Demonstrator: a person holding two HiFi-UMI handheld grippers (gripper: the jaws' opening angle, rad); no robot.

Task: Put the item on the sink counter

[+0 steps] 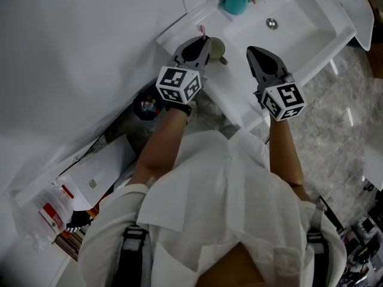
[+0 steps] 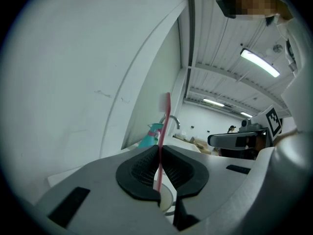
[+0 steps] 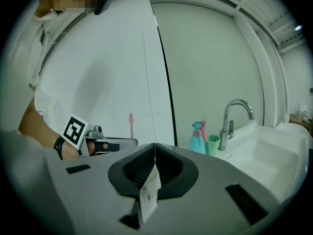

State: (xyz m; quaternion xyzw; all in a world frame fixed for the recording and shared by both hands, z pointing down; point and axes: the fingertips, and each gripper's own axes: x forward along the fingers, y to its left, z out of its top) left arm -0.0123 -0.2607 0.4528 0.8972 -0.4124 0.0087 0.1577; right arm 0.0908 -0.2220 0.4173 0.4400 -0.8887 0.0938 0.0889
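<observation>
**Q:** Which step are you on?

**A:** Placing, I'd say. My left claw (image 1: pixel 196 48) is pinching the brush (image 2: pixel 166 126) tight. The pink stem is standing upright between the pads and sticking out above them.

**Q:** Where's the brush sitting in the frame?

**A:** In the head view it's upper centre, over the near left end of the counter (image 1: pixel 230 85). A cup (image 1: pixel 216 48) is showing just right of the claw tips there. In the left gripper view its pale rim is showing right under the jaws. I'm not seeing whether the brush foot is going into it, or whether the cup is touching the counter.

**Q:** And the right claw?

**A:** My right claw (image 1: pixel 264 61) is hanging over the counter's front edge, centre right. Its jaws are closing on a small white piece (image 3: pixel 148 192), and I can't tell what that is.

**Q:** Anything crowding the spot?

**A:** No. The spray bottle (image 1: pixel 235 2) is standing well back by the wall, upper centre, and the basin (image 1: pixel 293 23) is lying to the right.

**Q:** What's the next move asking for?

**A:** Probably lowering the brush onto the flat left part and keeping it off the edge. Then parting the left jaws and backing out without tipping the cup.
</observation>
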